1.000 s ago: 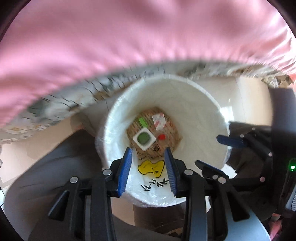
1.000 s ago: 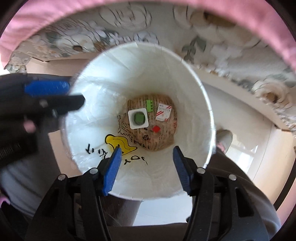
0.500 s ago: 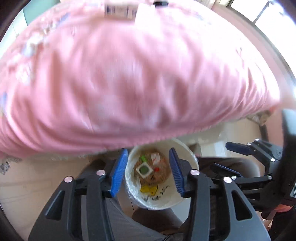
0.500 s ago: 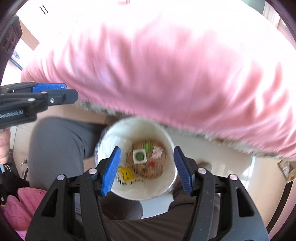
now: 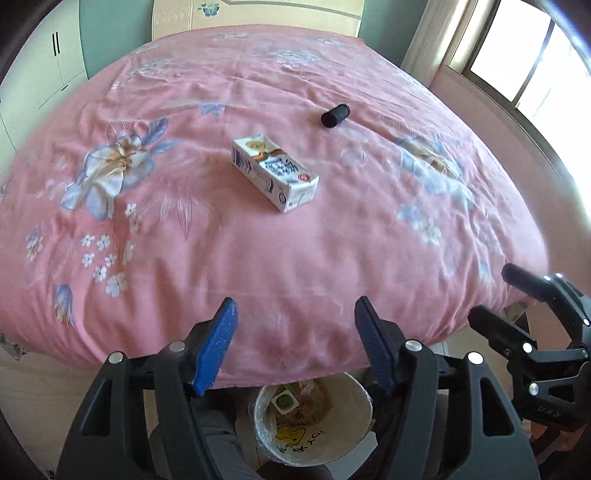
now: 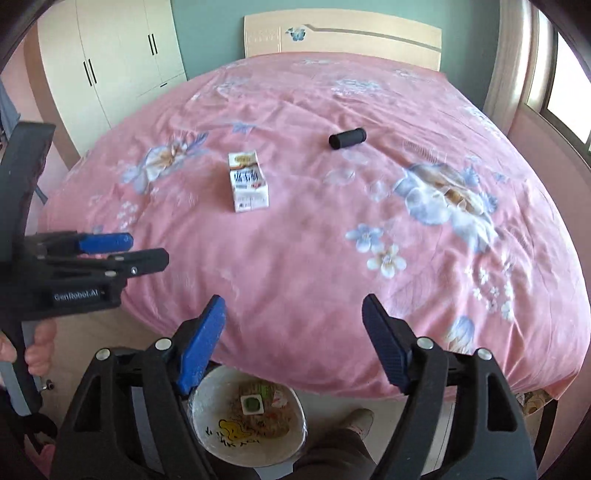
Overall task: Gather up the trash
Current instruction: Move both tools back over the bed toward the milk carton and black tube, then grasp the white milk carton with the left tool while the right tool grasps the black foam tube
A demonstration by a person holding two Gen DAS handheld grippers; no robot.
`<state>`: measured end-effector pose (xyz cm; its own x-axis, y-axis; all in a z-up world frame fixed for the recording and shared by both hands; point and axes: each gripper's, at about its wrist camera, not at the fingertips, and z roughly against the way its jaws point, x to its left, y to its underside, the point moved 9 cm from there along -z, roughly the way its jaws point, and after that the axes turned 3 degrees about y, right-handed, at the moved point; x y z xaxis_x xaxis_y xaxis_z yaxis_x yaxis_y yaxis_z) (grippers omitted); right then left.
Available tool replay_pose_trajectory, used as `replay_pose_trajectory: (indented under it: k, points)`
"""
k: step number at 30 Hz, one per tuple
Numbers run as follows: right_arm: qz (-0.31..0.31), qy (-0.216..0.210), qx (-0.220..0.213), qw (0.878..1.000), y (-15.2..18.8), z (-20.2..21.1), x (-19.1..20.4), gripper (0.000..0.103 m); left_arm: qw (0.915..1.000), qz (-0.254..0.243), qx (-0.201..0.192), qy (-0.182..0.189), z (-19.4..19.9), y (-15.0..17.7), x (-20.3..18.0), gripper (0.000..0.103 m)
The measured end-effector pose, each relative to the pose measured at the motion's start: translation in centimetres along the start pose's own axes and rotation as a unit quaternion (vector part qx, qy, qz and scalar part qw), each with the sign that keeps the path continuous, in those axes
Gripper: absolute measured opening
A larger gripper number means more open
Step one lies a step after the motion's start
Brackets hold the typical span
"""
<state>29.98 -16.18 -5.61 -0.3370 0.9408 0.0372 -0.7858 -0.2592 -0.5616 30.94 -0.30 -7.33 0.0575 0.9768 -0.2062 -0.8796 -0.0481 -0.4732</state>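
A white drink carton [image 5: 274, 172] lies on its side in the middle of the pink floral bedspread [image 5: 184, 240]; it also shows in the right wrist view [image 6: 248, 182]. A black cylinder [image 5: 335, 115] lies farther back on the bed, also seen from the right wrist [image 6: 347, 139]. A white lined trash bin [image 5: 354, 439] holding scraps stands on the floor below the bed's near edge, also in the right wrist view [image 6: 291, 435]. My left gripper [image 5: 297, 341] is open and empty above the bin. My right gripper [image 6: 293, 341] is open and empty beside it.
The bed's wooden headboard [image 6: 343, 35] and a white wardrobe [image 6: 110, 70] stand at the back. A window [image 5: 517, 55] is on the right. The person's legs and a foot [image 6: 356, 419] are next to the bin.
Both grippers have risen from just above the bin's mouth to above the bed edge. The view tilted up, so the bed top, carton and cylinder came into sight. Both stayed open.
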Motion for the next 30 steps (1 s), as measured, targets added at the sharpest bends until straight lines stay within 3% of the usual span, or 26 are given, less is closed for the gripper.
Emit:
replay_pose_trajectory:
  k: [7, 14, 24, 30]
  points:
    - [0.004, 0.012, -0.014, 1.000, -7.2, 0.9, -0.9, 0.076, 0.9998, 0.011, -0.013, -0.006, -0.5, -4.9, 0.2, 0.070]
    - [-0.050, 0.001, 0.007, 0.999, -13.7, -2.6, -3.1, 0.076, 0.9991, 0.034, -0.008, -0.023, -3.3, -9.1, 1.5, 0.074]
    - [-0.144, 0.038, 0.049, 0.988, -21.4, -12.8, -8.0, 0.080, 0.9952, 0.080, 0.004, -0.056, -9.3, -13.8, 3.3, 0.078]
    - [-0.161, 0.056, 0.076, 0.982, -24.4, -20.0, -9.1, 0.080, 0.9926, 0.091, 0.015, -0.079, -13.1, -15.5, 3.9, 0.079]
